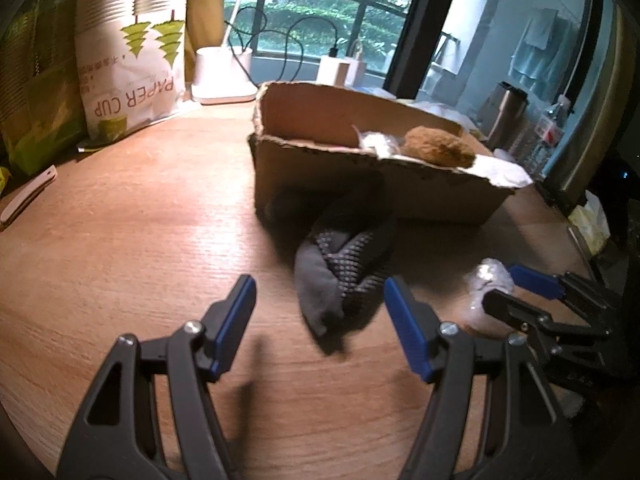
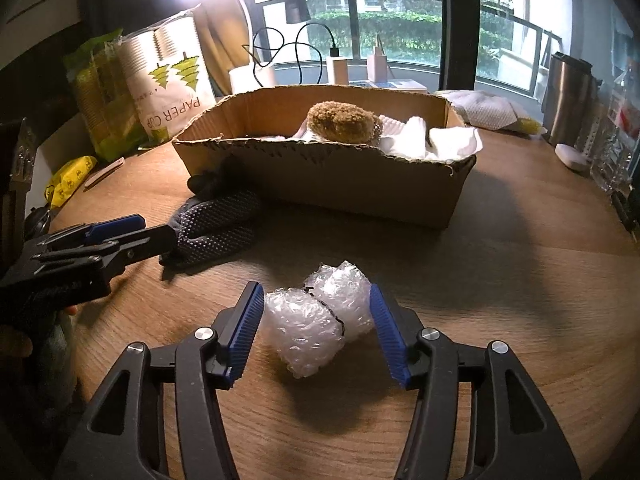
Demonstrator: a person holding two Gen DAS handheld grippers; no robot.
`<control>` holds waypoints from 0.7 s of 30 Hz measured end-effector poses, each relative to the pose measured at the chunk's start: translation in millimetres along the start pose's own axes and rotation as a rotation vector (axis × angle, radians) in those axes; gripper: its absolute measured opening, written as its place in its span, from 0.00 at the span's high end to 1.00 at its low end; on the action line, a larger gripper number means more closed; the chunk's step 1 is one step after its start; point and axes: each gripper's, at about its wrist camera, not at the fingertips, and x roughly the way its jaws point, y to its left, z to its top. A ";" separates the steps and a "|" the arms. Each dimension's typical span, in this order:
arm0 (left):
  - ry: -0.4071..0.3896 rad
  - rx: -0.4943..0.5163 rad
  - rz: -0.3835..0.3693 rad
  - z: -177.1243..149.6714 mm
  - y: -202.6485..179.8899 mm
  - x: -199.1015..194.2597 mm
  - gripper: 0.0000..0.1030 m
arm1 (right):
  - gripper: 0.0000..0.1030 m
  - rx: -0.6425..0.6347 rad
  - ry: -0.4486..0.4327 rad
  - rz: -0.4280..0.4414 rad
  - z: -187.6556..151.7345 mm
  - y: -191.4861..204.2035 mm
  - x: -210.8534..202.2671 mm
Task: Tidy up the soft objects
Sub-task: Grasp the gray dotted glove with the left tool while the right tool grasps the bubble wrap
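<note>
A dark grey dotted glove (image 1: 340, 280) lies crumpled on the wooden table against the front of a cardboard box (image 1: 360, 188). My left gripper (image 1: 320, 320) stands open just before the glove, with one end of the glove between its blue pads but not touching them. In the right wrist view a bubble-wrap bundle (image 2: 320, 320) rests on the table between the pads of my right gripper (image 2: 316, 326), which is open and close around it without squeezing. The box (image 2: 320, 184) holds a brown plush (image 2: 342, 122) and white tissue (image 2: 432, 140). My left gripper (image 2: 156, 232) reaches towards the glove (image 2: 224, 220).
A paper cup pack (image 1: 132, 64) and green packs stand at the back left, next to a white lamp base (image 1: 222, 76) with cables. A steel tumbler (image 2: 568, 100) and a white cloth (image 2: 484, 110) sit at the back right. A yellow packet (image 2: 70, 180) lies at the left.
</note>
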 end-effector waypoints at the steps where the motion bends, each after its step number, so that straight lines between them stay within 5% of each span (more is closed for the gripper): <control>1: 0.004 0.002 0.006 0.9 0.2 2.4 0.34 | 0.43 0.002 -0.001 0.002 0.3 -1.3 0.7; 11: 0.028 0.036 0.030 5.9 -7.9 23.0 0.37 | 0.37 0.019 0.004 0.018 2.1 -11.1 8.1; 15: 0.054 0.042 0.015 5.1 -9.2 28.4 0.57 | 0.37 0.017 0.027 0.024 0.1 -12.6 12.2; 21: 0.050 0.055 -0.016 0.7 -12.3 21.4 0.69 | 0.38 0.006 0.021 0.025 -2.2 -8.9 8.6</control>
